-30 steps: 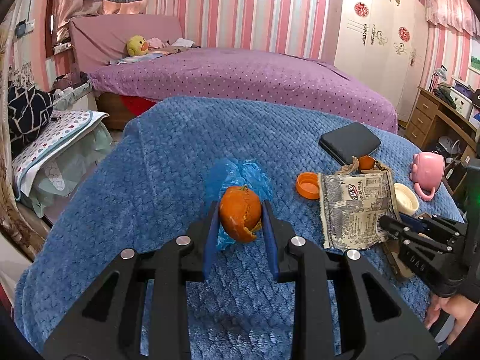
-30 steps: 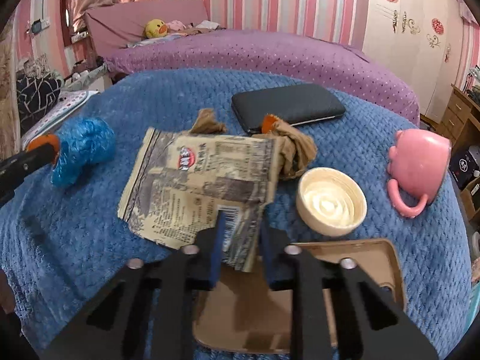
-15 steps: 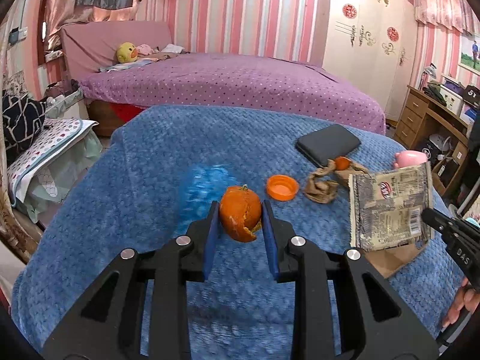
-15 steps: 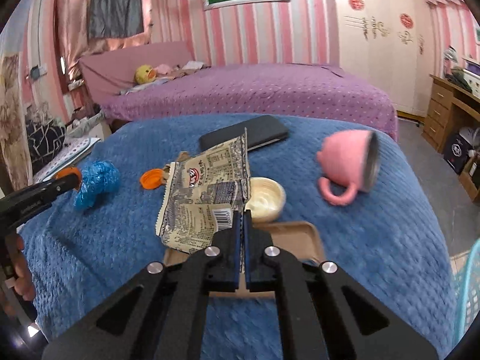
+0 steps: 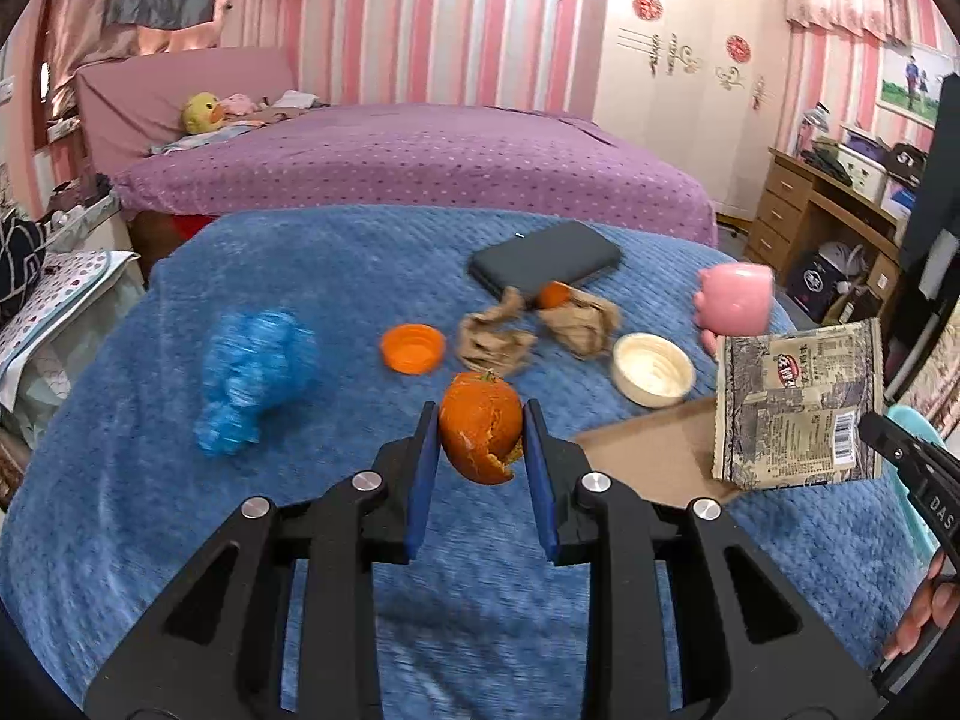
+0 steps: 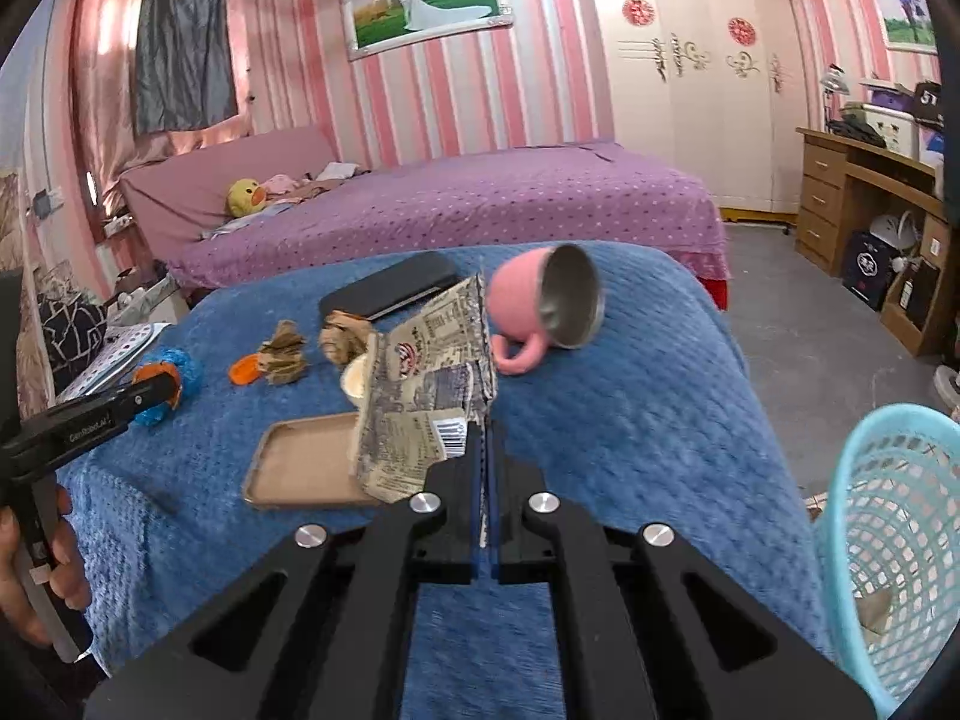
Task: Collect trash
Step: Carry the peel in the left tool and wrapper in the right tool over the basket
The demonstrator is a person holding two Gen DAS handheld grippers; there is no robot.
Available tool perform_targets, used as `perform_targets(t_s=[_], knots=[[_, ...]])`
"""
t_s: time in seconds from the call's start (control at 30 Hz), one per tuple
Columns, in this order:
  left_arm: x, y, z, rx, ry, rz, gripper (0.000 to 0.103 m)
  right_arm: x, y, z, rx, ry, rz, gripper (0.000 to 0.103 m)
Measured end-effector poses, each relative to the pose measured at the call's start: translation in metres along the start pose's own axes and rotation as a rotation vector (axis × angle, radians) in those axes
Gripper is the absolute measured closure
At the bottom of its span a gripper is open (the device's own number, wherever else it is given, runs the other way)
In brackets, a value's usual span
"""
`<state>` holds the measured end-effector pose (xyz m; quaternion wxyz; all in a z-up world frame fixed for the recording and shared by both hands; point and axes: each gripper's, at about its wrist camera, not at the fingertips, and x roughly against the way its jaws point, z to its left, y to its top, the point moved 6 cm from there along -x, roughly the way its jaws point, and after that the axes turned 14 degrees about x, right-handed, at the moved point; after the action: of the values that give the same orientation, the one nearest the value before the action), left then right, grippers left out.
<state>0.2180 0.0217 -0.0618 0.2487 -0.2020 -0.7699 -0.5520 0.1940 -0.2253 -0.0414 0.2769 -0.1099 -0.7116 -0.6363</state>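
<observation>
My left gripper (image 5: pixel 480 438) is shut on an orange peel (image 5: pixel 480 435) and holds it above the blue blanket (image 5: pixel 336 264). My right gripper (image 6: pixel 485 438) is shut on a printed snack wrapper (image 6: pixel 432 384), lifted off the blanket; the wrapper also shows in the left wrist view (image 5: pixel 798 402). A light blue mesh trash basket (image 6: pixel 894 546) stands on the floor to the right. On the blanket lie a crumpled blue bag (image 5: pixel 255 360), an orange cap (image 5: pixel 413 348), brown crumpled paper (image 5: pixel 495 342) and a second brown wad (image 5: pixel 579 315).
A pink mug (image 6: pixel 540 312) lies on its side. A cream lid (image 5: pixel 652 369), a brown tray (image 6: pixel 306 462) and a dark case (image 5: pixel 545 258) are on the blanket. A purple bed (image 5: pixel 420 162) stands behind; a wooden desk (image 6: pixel 864 192) is at the right.
My right gripper has lifted the wrapper off the blanket and swung right, so the basket has come into view. My left gripper has drawn back with the orange peel.
</observation>
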Motion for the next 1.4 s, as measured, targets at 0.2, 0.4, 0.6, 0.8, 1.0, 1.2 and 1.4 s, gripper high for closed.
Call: perform_targets(t_s=[0.2, 0.4, 0.6, 0.8, 1.0, 1.2, 1.4], knots=[[-0.001, -0.013, -0.020, -0.005, -0.021, 0.001, 0.077, -0.002, -0.011, -0.018, -0.002, -0.018, 0.023, 0.101], [-0.009, -0.021, -0.032, -0.015, -0.004, 0.014, 0.077, -0.003, -0.019, -0.044, -0.003, -0.048, 0.037, 0.101], [-0.014, -0.025, -0.042, -0.018, 0.006, 0.013, 0.077, 0.003, -0.024, -0.069, -0.015, -0.068, 0.040, 0.101], [-0.017, -0.027, -0.052, -0.016, 0.005, 0.012, 0.077, 0.012, -0.027, -0.084, -0.033, -0.076, 0.033, 0.101], [-0.016, -0.031, -0.062, -0.034, -0.001, 0.005, 0.077, 0.026, -0.033, -0.105, -0.058, -0.102, 0.026, 0.101], [-0.016, -0.036, -0.068, -0.054, -0.002, 0.007, 0.077, 0.046, -0.041, -0.135, -0.099, -0.142, 0.014, 0.101], [-0.014, -0.044, -0.081, -0.091, -0.003, 0.002, 0.077, 0.062, -0.054, -0.166, -0.126, -0.186, 0.023, 0.101]])
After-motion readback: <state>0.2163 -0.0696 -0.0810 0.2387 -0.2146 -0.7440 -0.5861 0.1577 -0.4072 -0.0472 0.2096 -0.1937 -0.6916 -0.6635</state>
